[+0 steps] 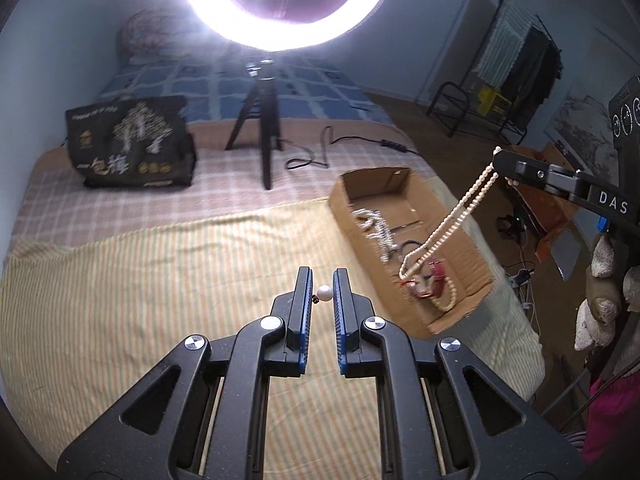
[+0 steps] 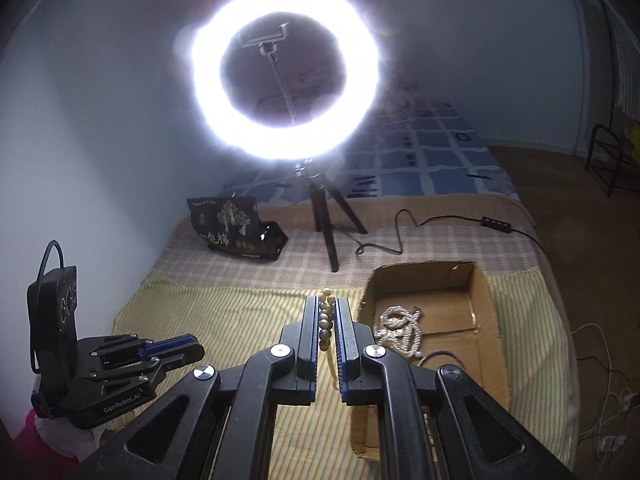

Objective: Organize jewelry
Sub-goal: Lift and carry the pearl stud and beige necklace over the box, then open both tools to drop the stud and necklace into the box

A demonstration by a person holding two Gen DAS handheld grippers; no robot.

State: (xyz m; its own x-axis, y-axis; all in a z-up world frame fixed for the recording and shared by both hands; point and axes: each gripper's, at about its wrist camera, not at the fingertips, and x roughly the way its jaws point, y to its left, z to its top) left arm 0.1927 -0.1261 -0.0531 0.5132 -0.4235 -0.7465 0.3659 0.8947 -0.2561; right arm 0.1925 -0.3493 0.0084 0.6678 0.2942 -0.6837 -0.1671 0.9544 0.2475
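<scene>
Cream beads: your right gripper [image 2: 328, 322] is clamped on the bead necklace [image 1: 456, 216], its tail dangling into the cardboard box [image 1: 472, 256]. Your left gripper [image 1: 322, 292] pinches a single pearl [image 1: 324, 293]. You look mid-lift; next, clear the box without snagging.

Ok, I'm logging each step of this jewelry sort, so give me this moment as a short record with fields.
surface: bed with striped cloth
left tool: shut on a pearl earring
right tool: shut on a beaded necklace, which hangs above the cardboard box
box contents: pearl strand, red item
background: ring light on tripod, black bag
</scene>
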